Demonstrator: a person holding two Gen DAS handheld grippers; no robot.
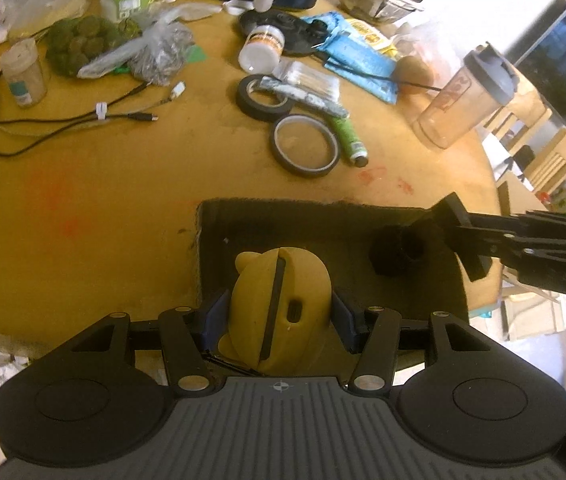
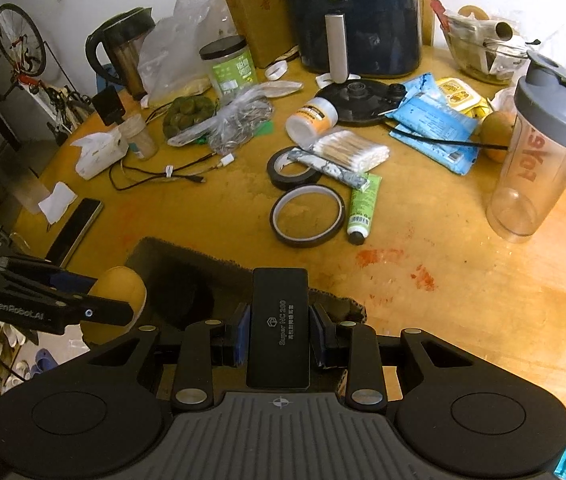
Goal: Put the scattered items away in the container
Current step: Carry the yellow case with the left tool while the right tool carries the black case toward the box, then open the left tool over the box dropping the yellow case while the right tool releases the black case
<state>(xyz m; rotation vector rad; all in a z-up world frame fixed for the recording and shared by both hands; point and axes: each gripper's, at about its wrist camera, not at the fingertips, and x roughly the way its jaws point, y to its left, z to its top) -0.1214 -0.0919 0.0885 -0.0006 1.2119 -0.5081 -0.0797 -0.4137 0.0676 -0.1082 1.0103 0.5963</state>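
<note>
Both grippers loaded: left [image 1: 279,316] w/ yellow case [image 1: 279,300], right [image 2: 279,334] w/ black box [image 2: 279,320].

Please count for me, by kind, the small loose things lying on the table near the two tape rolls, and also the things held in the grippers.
Tape rolls: 2 (black, amber)
Green tubes: 1
Cotton swab packs: 1
White bottles on their side: 1
Held in grippers: 2 (yellow case, black box)
Total: 7

Matt yellow rubbery case [image 1: 279,304], fuzzy dark felt container [image 1: 323,216], smooth wooden table [image 1: 123,184]
</note>
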